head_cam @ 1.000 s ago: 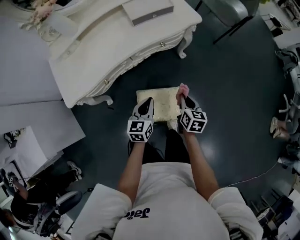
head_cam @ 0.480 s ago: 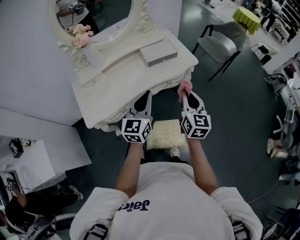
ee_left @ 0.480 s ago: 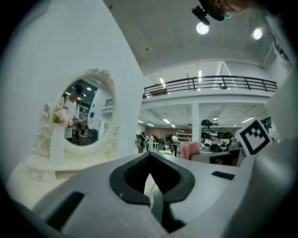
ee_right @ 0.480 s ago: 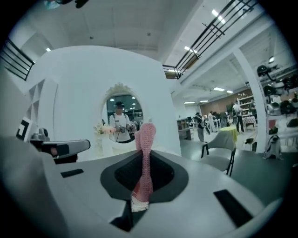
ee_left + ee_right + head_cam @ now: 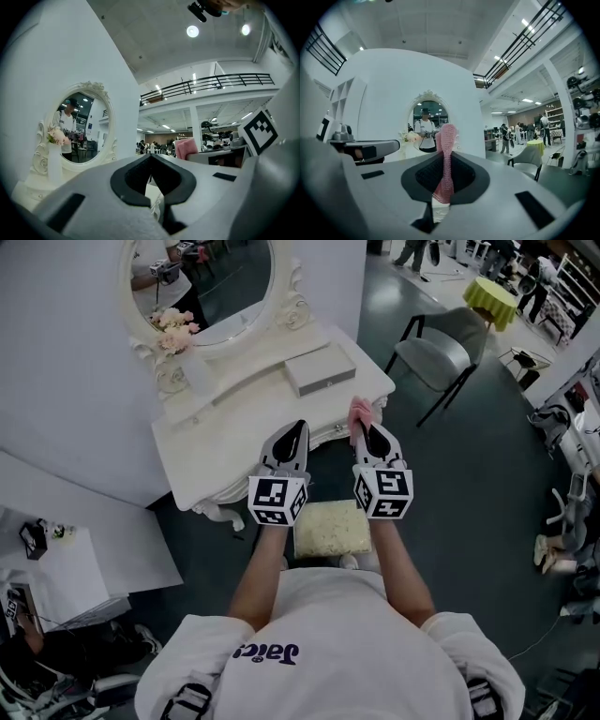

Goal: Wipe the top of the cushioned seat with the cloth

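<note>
Listing risks, then stock, biggest item down

Risks (judged):
- Dressing tabletop (image 5: 234, 418): its front edge sits right under both tools, so any move down toward the seat could clip it.
- Cushioned seat (image 5: 327, 528): low on the floor, close in front of the person, below & btwn the forearms, well apart from the cloth. The arms screen part of it, so a wipe could land on its side or miss the top.
- Cloth (image 5: 359, 412): pinched by a narrow fold only, standing upright out of the jaws. Pressing it on the cushion could bunch it or drag it free.

Count:
- 1 white tabletop
- 1 oval mirror (image 5: 202, 282) at its back
- 1 grey chair (image 5: 433, 343) to its right
- 1 cream cushioned seat
- 1 flat grey box (image 5: 320, 369) on the tabletop
- 2 tools: left tool (image 5: 292, 435) jaws together, nothing btwn them; right tool (image 5: 364, 429) clamped on the cloth
- 1 flower bunch (image 5: 173, 324) by the mirror
- 1 pink cloth, held up above the tabletop edge, not touching the seat
</note>
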